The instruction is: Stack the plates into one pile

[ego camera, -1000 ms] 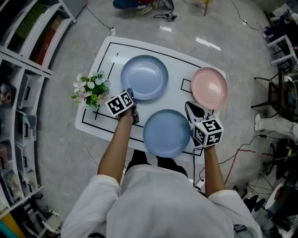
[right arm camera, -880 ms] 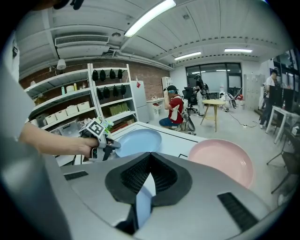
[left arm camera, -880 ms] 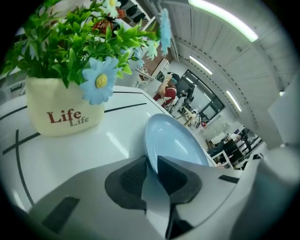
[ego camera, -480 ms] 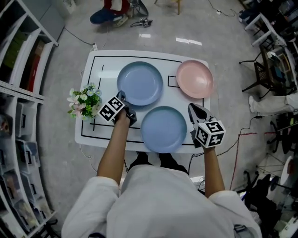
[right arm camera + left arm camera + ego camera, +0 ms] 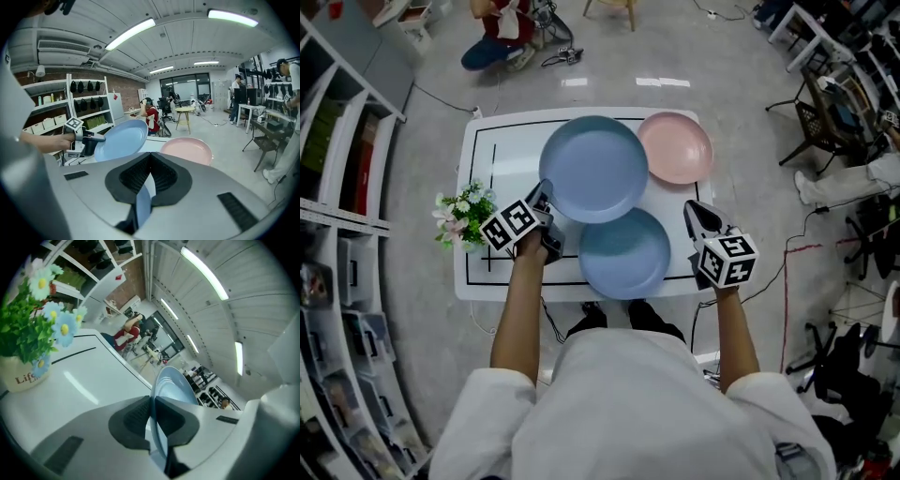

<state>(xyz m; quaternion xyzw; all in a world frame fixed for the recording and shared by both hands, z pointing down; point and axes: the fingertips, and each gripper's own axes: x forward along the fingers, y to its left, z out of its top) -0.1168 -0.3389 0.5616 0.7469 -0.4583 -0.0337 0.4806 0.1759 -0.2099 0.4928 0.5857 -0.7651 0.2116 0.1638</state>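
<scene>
My left gripper point(image 5: 546, 208) is shut on the near-left rim of the light blue plate point(image 5: 593, 169) and holds it up off the white table point(image 5: 502, 155). In the left gripper view the rim runs between the pads point(image 5: 133, 416), and the plate point(image 5: 174, 386) stands edge-on beyond them. The lifted plate overlaps the pink plate point(image 5: 679, 148) and the darker blue plate point(image 5: 623, 258) in the head view. My right gripper point(image 5: 692, 210) is shut and holds nothing, just right of the darker blue plate. The right gripper view shows the raised plate point(image 5: 123, 138) and the pink plate point(image 5: 186, 149) ahead.
A small pot of flowers point(image 5: 467, 214) stands at the table's left edge, close to my left gripper. Shelving point(image 5: 337, 187) lines the left side of the room. A person point(image 5: 502, 28) sits on the floor beyond the table. Chairs and cables are at the right.
The left gripper has closed on the light blue plate's rim and lifted it; the plate now hangs further right, over the other two. The right gripper has stayed shut beside the darker plate.
</scene>
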